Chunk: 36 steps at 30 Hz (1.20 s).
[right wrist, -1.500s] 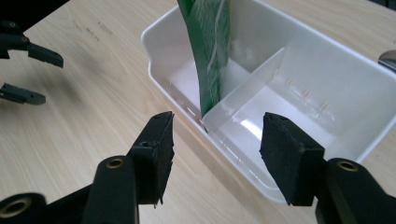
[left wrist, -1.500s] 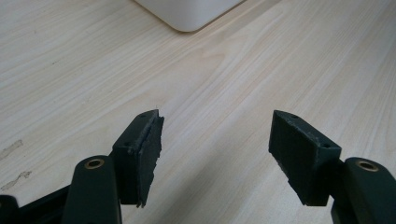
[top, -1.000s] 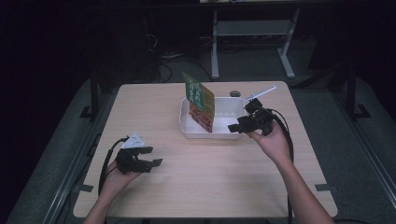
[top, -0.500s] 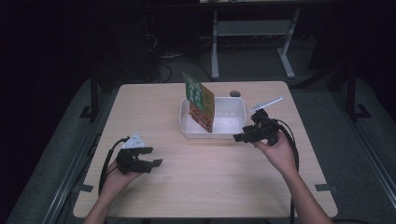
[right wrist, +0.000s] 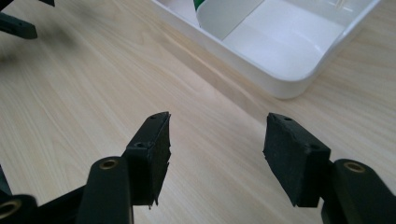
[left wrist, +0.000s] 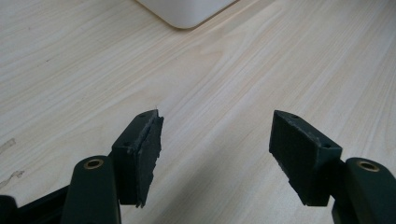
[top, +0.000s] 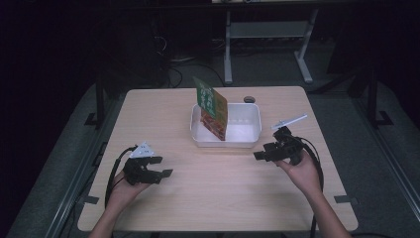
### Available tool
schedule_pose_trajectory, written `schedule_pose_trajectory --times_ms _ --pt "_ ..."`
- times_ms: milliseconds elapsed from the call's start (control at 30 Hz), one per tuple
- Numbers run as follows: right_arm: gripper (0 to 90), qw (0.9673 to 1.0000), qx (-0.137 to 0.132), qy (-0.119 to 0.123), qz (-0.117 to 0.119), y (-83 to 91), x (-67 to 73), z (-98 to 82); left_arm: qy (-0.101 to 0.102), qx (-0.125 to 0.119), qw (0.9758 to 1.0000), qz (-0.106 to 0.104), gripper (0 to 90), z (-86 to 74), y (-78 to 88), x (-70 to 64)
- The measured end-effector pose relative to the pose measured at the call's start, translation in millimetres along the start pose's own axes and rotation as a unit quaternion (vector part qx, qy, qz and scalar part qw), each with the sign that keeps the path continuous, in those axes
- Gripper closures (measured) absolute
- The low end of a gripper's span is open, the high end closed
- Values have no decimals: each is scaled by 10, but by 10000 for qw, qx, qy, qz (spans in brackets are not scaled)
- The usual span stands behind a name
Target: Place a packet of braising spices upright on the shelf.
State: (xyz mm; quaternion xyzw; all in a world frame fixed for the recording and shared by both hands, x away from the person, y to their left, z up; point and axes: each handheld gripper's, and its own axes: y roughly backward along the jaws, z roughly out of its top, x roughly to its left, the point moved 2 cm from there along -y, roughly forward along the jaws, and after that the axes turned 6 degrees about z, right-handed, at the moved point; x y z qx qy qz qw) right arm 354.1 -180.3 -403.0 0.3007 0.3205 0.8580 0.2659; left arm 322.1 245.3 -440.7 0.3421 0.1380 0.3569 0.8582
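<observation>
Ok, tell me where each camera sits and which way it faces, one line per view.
High view: above the person's side, looking forward and down on the wooden table; both forearms, left tongs and right tongs show.
Left gripper view: on the left tongs, looking along the open jaws over the tabletop toward a corner of the white tray.
Right gripper view: on the right tongs, facing the white tray, jaws open and empty.
Shared: all three show the tray and table.
</observation>
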Motion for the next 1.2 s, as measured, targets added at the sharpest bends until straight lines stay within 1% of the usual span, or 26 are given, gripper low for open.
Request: schedule_pose_trajectory --times_ms 167,400,633,733,933,1067,1133,1200 --pt "397 10000 -7 -10 28 21 19 -112 -2 15 10000 -7 337 -2 -11 -13" --pt "392 10000 1 17 97 21 81 -269 -29 37 10000 -14 337 -3 -20 -22" --pt "388 9998 20 -44 173 -2 107 -453 -38 55 10000 -18 334 -5 -24 -28" --pt "384 9998 59 -96 174 -11 106 -536 -57 58 10000 -17 332 -6 -27 -32" --pt "380 9998 76 -109 159 -14 124 -687 -65 66 10000 -26 328 -7 -36 -42" --pt "376 9998 -25 -128 172 -20 141 -833 -73 71 9999 -35 328 -7 -40 -44" --pt "376 9993 -201 -221 233 -31 143 -953 -75 76 9999 -40 327 -8 -41 -44" --pt "376 9988 -245 -307 305 -38 135 -1038 -64 71 9999 -59 327 -7 -46 -53"
